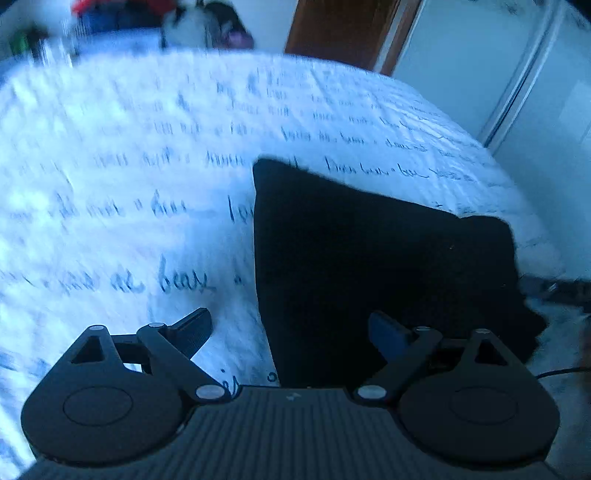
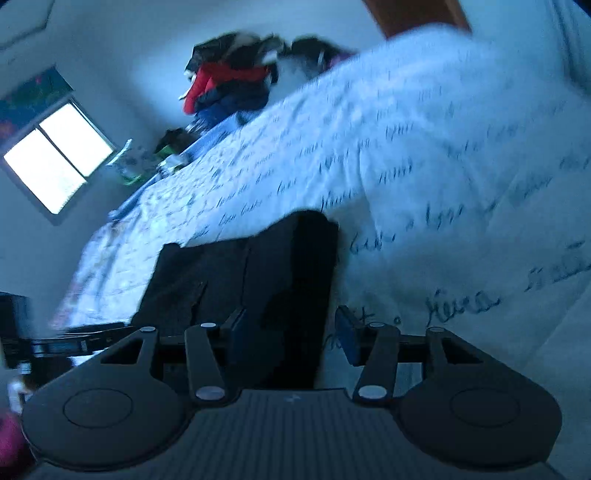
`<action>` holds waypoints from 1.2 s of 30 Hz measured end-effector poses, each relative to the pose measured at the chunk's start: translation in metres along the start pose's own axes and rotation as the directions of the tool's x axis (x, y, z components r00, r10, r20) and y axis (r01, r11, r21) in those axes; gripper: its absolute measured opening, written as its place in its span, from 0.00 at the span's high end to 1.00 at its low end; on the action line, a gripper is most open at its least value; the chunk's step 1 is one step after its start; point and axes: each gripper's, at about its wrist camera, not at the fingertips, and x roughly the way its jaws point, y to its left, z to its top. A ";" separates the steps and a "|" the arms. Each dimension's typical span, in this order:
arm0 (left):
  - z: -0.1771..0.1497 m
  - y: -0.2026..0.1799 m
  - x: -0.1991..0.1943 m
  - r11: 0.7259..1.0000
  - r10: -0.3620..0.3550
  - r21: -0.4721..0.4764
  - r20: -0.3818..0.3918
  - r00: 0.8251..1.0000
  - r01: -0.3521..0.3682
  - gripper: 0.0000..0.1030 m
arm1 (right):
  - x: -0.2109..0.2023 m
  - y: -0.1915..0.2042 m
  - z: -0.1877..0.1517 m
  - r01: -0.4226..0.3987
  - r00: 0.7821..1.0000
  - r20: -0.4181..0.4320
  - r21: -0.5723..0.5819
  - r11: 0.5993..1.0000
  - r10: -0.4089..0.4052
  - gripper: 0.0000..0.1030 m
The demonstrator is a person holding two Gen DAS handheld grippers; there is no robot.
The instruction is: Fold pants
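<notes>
The black pants (image 1: 369, 266) lie folded into a compact block on the white bedspread with script writing (image 1: 147, 166). My left gripper (image 1: 291, 328) is open just above the near left edge of the pants, holding nothing. In the right wrist view the pants (image 2: 258, 266) lie as a folded dark stack, one layer on another. My right gripper (image 2: 291, 328) is open, its fingers on either side of the near right edge of the pants without gripping them. Both views are blurred.
A heap of red, dark and white clothes (image 2: 232, 85) lies at the far end of the bed. A bright window (image 2: 55, 166) is on the left wall. A brown door (image 1: 340, 29) and white wardrobe doors (image 1: 498, 74) stand beyond the bed.
</notes>
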 end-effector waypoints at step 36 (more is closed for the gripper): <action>0.070 0.028 -0.027 1.000 -0.004 -0.009 0.241 0.971 0.006 0.77 | 0.102 0.108 0.081 -0.184 0.982 -0.008 -0.277 0.943 0.189 0.73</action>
